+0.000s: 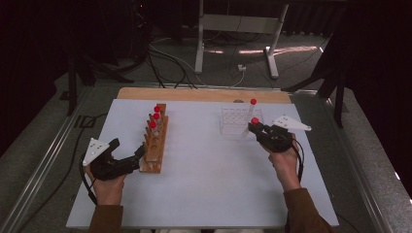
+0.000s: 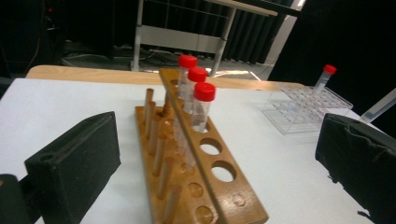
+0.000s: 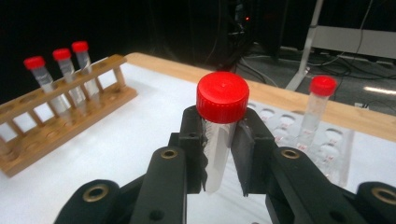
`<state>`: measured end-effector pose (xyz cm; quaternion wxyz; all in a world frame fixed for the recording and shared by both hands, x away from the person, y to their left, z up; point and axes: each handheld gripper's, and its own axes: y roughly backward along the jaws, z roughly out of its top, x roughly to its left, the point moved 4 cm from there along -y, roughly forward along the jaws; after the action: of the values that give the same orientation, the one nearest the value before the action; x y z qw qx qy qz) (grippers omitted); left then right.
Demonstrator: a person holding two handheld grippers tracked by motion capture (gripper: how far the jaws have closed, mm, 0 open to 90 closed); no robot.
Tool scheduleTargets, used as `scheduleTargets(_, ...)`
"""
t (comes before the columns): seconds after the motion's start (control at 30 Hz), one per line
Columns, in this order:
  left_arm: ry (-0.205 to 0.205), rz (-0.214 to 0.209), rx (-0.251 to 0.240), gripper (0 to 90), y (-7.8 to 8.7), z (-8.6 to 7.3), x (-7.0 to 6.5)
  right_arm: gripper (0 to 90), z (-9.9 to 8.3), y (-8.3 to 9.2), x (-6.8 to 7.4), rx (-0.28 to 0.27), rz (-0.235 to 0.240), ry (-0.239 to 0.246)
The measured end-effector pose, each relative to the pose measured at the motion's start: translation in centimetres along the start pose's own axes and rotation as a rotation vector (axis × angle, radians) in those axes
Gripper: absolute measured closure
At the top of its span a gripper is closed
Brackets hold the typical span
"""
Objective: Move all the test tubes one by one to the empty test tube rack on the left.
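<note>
Tube (image 3: 219, 140) between right gripper (image 3: 219, 154) jaws (clamped)

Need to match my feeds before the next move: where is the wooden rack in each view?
High view: wooden rack left of centre, its near end at the left gripper.
Left gripper view: centre, running from the bottom edge away between the jaws.
Right gripper view: far left, behind the held tube.
Shared landmark: its three red-capped tubes.

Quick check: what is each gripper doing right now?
Left gripper: open, jaws either side of the wooden tube rack.
Right gripper: shut on a clear red-capped plastic tube.
</note>
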<state>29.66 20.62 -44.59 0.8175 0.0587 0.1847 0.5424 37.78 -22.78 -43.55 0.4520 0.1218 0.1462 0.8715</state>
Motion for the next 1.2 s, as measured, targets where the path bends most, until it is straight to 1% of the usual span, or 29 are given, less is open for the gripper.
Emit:
scheduleTargets(0.03, 0.001, -0.007, -0.002, 0.7, -0.1, 0.1, -0.2, 73.9, -0.1, 0.0, 0.1, 0.002, 0.006, 0.001)
scheduleTargets(0.2, -0.025, -0.030, -0.002, 0.7, -0.4, 0.7, -1.3, 73.9, -0.8, 0.4, 0.8, 0.022, 0.027, 0.020)
scheduleTargets(0.3, -0.033, -0.045, -0.001, 0.7, -0.7, 1.0, -2.1, 74.0, -1.0, 0.5, 1.1, 0.029, 0.038, 0.026)
scheduleTargets(0.47, -0.057, -0.067, 0.013, 0.7, -1.4, 1.5, -3.4, 73.9, -1.1, 0.6, 1.8, 0.046, 0.060, 0.040)
scheduleTargets(0.53, -0.066, -0.075, 0.021, 0.7, -1.7, 1.7, -3.9, 73.9, -1.2, 0.6, 2.2, 0.054, 0.071, 0.052)
scheduleTargets(0.73, -0.080, -0.117, 0.031, 0.7, -2.9, 2.0, -5.9, 73.9, -1.4, 0.5, 3.3, 0.069, 0.099, 0.064)
scheduleTargets(0.9, -0.091, -0.149, 0.050, 0.8, -3.9, 2.3, -7.6, 73.9, -1.6, 0.2, 4.1, 0.087, 0.116, 0.080)
scheduleTargets(1.2, -0.127, -0.212, 0.080, 2.4, -5.9, 2.7, -11.1, 73.9, -1.8, -0.2, 5.4, 0.107, 0.143, 0.096)
